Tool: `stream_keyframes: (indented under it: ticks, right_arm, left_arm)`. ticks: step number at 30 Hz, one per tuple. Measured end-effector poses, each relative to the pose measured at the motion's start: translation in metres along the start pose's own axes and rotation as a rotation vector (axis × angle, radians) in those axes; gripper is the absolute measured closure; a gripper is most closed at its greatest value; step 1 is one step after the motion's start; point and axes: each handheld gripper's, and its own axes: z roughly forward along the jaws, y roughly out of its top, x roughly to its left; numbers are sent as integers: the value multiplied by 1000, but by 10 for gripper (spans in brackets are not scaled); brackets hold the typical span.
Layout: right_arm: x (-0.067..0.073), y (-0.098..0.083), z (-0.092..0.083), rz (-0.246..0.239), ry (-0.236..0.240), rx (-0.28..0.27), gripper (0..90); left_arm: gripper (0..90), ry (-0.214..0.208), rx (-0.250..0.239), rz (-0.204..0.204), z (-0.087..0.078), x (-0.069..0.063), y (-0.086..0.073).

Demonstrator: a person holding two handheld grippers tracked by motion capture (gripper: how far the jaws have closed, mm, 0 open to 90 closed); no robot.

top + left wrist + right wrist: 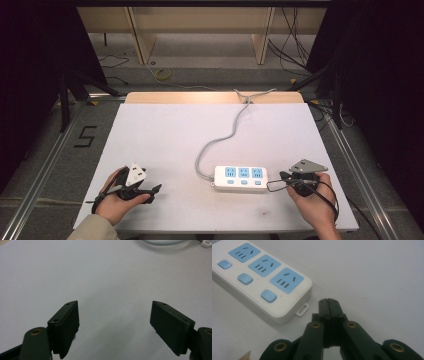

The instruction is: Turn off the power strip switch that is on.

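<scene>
From the high view, we see a white table [165, 135] with a white power strip [241, 178] lying flat toward its near edge, at about five o'clock from the table's centre. The strip has three blue sockets with a blue button below each. Its grey cord [220, 140] leaves the strip's left end and winds away toward twelve o'clock, over the far edge. The left gripper [156, 188], held in the left hand [117, 200], rests at about eight o'clock on the table, well apart from the strip. The right gripper [283, 176], held in the right hand [315, 200], sits at three o'clock from the strip, its tip just beside the strip's right end.

In the left gripper view, we see the left gripper [115, 327] with its two black jaws spread wide, nothing between them, bare table beneath. A loop of the cord [162, 242] crosses at one o'clock.

In the right gripper view, we see the right gripper [328, 302] with its jaws pressed together, gripping nothing. The power strip [287, 307] lies at ten o'clock from the tip, its small end tab just beside the jaws; we cannot tell whether they touch.
</scene>
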Motion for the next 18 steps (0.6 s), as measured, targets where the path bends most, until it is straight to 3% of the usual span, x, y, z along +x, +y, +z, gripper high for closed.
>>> stream_keyframes:
  ticks: [18]
  right_arm:
    - [2, 8, 0, -18, 21, 9, 900]
  left_arm:
    - [233, 1, -2, -1, 0, 0, 0]
